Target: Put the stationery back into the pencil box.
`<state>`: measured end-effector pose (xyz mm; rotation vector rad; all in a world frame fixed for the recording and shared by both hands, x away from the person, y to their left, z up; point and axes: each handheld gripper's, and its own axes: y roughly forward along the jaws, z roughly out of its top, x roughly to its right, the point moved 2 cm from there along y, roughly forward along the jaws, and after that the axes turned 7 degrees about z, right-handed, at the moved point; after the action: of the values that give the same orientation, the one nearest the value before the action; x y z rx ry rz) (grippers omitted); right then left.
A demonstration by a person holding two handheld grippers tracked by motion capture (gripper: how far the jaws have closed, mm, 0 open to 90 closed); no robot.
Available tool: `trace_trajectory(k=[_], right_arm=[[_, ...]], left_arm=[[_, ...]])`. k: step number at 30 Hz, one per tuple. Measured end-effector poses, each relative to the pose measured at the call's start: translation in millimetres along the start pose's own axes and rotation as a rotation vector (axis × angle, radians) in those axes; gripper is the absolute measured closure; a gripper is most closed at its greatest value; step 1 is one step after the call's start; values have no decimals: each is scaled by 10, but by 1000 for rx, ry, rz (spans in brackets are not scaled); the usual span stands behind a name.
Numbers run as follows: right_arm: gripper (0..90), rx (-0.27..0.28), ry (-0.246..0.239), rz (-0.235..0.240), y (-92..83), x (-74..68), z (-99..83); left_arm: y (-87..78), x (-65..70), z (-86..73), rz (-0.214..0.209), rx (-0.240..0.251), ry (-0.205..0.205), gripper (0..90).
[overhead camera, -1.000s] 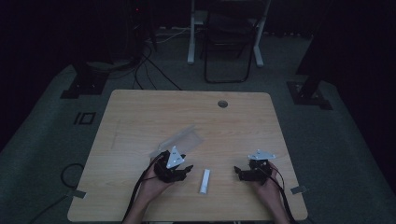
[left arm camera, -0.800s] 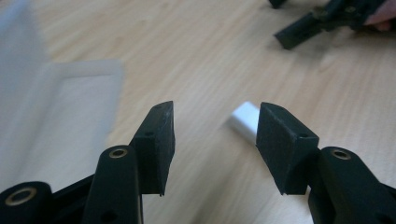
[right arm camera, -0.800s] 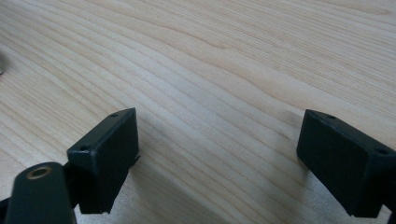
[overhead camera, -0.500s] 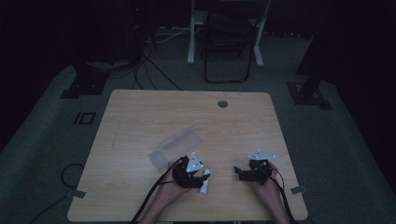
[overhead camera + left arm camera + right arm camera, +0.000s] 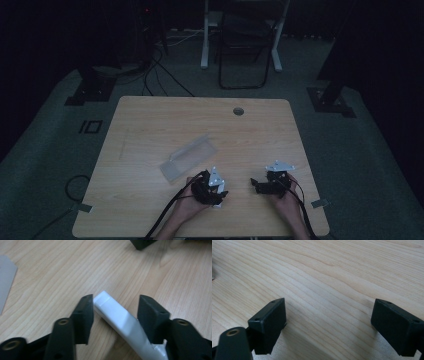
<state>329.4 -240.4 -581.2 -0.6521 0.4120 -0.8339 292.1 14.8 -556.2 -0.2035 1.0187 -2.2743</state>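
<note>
Tongs (image 5: pixel 115 312) straddle white block (image 5: pixel 120 320), left edge touching, right clear.

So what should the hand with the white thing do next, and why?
Probably close the left gripper on the white block. The block already lies on the table between its open jaws, touching one pad while the other stands a little apart, so a gentle squeeze looks like all that is needed. The right gripper is open over bare wood.

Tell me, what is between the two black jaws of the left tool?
A white plastic bar lies slanted between them on the wooden table, touching one jaw, apart from the other, seen in the left gripper view.
</note>
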Motion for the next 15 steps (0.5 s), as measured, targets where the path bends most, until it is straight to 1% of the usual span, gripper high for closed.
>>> trace_trajectory(k=[2, 5, 9, 11, 15], right_arm=[[128, 0, 1, 0, 0, 0, 0], [128, 0, -2, 1, 0, 0, 0], [128, 0, -2, 1, 0, 0, 0], [128, 0, -2, 1, 0, 0, 0], [128, 0, -2, 1, 0, 0, 0]], left_arm=[[-13, -11, -10, -6, 0, 2, 558], [-28, -38, -28, 5, -12, 19, 620], [-38, -69, -47, 17, -25, 41, 665], [-41, -84, -46, 25, -26, 43, 695], [-10, -102, -27, 21, -22, 42, 693]])
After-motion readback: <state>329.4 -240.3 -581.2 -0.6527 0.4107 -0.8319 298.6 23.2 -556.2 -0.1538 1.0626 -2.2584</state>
